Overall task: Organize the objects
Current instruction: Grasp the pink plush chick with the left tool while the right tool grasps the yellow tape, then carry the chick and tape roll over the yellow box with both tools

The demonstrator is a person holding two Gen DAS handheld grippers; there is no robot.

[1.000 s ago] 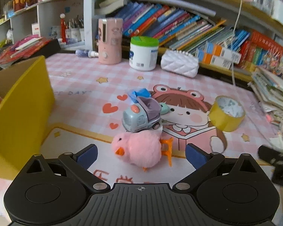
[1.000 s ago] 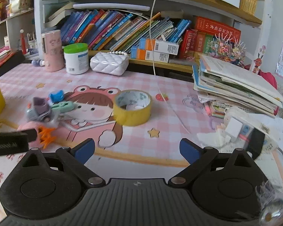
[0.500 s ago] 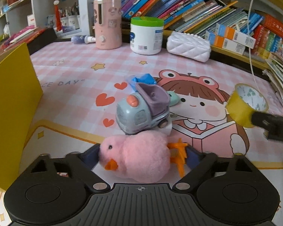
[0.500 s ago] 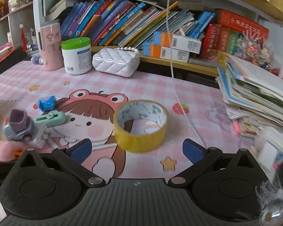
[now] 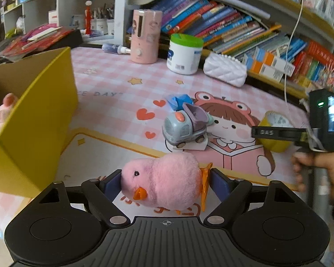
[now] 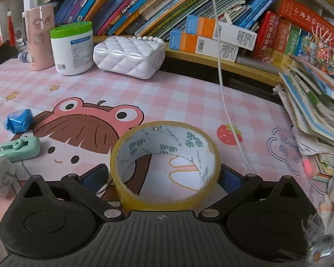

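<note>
My left gripper (image 5: 164, 181) is shut on a pink plush chick (image 5: 161, 181) with an orange beak, held just above the pink cartoon mat. A yellow cardboard box (image 5: 35, 120) stands open to its left, with a pink plush toy (image 5: 2, 111) inside. A grey toy truck (image 5: 184, 128) and a blue wrapped block (image 5: 178, 101) lie ahead. My right gripper (image 6: 164, 176) has its pads on either side of a yellow tape roll (image 6: 164, 162) that stands on the mat; it also shows in the left wrist view (image 5: 276, 131). A mint green correction tape (image 6: 20, 148) lies left of the roll.
A white quilted purse (image 6: 128, 54), a green-lidded white jar (image 6: 71, 47) and a pink bottle (image 6: 39, 37) stand along the back by a low bookshelf (image 6: 211, 11). A stack of books and papers (image 6: 316, 111) lies at the right. A white cable (image 6: 222, 77) hangs down.
My left gripper has closed on the pink chick and lifted it slightly, turning toward the box. My right gripper has moved forward until the tape roll sits between its fingers.
</note>
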